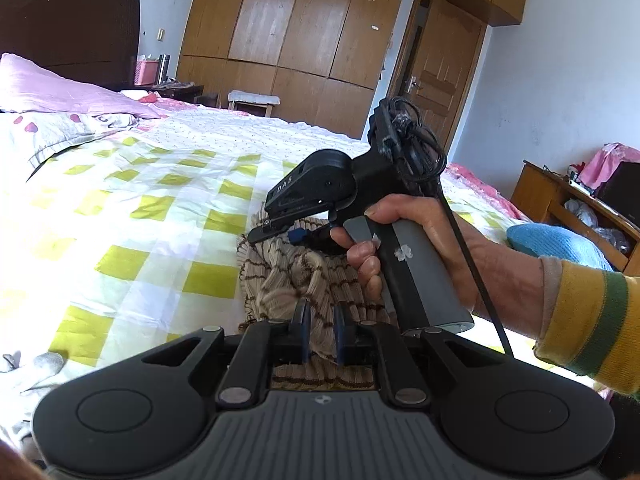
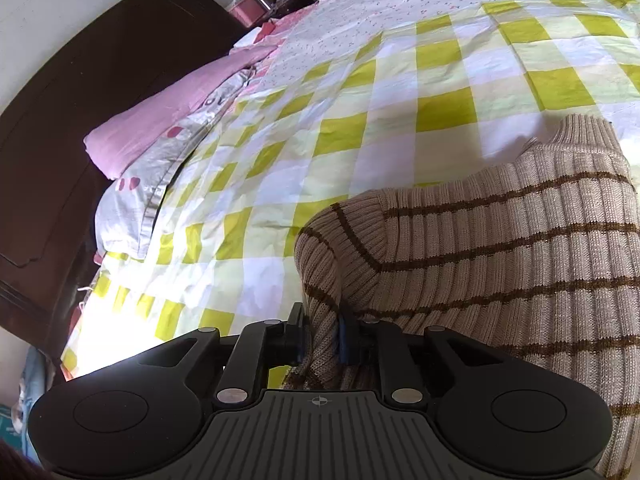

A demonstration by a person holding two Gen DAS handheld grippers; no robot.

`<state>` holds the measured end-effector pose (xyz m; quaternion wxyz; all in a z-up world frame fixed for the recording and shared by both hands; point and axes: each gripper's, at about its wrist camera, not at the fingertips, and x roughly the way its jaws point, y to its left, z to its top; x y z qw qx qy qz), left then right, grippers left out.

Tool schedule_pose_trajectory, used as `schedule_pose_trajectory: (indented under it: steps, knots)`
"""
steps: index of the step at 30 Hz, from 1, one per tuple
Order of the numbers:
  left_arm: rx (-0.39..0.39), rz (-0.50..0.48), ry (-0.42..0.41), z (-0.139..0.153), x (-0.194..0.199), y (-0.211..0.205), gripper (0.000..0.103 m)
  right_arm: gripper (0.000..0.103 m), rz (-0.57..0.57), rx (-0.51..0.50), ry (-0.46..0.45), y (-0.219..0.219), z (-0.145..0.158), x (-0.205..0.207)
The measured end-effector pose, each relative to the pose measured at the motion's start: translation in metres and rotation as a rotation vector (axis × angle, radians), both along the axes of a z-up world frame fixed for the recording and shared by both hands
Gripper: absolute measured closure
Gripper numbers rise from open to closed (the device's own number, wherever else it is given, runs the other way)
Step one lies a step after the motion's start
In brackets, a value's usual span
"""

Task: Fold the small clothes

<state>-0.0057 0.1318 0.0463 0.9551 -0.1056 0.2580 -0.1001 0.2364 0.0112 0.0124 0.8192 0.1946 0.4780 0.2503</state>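
At the far left of the left wrist view a pink pillow (image 1: 60, 88) lies against the dark headboard (image 1: 68, 20), on a bed (image 1: 132, 208) spread with a yellow-green and white checked quilt. A grey sock (image 1: 46, 362) lies on the quilt near the lower left edge. In the middle, the left hand-held gripper (image 1: 320, 332) is closed on a fold of the beige ribbed sweater with brown stripes (image 1: 288, 276), its blue pads pinching the knit. Just beyond and to the right, the right hand-held gripper (image 1: 298, 236) is held by a hand (image 1: 440, 256) in a yellow and green striped cuff, with its tip on the same sweater, which hangs bunched between the two tools above the quilt. Farther right a blue knitted garment (image 1: 556, 242) rests at the bed's edge, before a wooden desk (image 1: 544, 196)

In the right wrist view the pillow (image 2: 160, 124) and quilt (image 2: 360, 120) fill the left and centre; the right hand-held gripper (image 2: 324, 340) is clamped on the sweater (image 2: 500, 248), which drapes off to the right
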Motion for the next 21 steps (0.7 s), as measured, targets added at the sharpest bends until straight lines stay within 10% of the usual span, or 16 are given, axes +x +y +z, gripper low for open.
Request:
schedule_pose_trajectory:
  steps: [7, 21]
  knots:
    - [0.043, -0.019, -0.021, 0.004, 0.01, -0.007, 0.084, 0.078, 0.039, 0.018, 0.032, 0.004, 0.0, 0.005]
    - [0.135, 0.079, 0.209, -0.042, 0.065, -0.012, 0.084, 0.068, 0.121, 0.128, 0.05, -0.018, 0.017, 0.013]
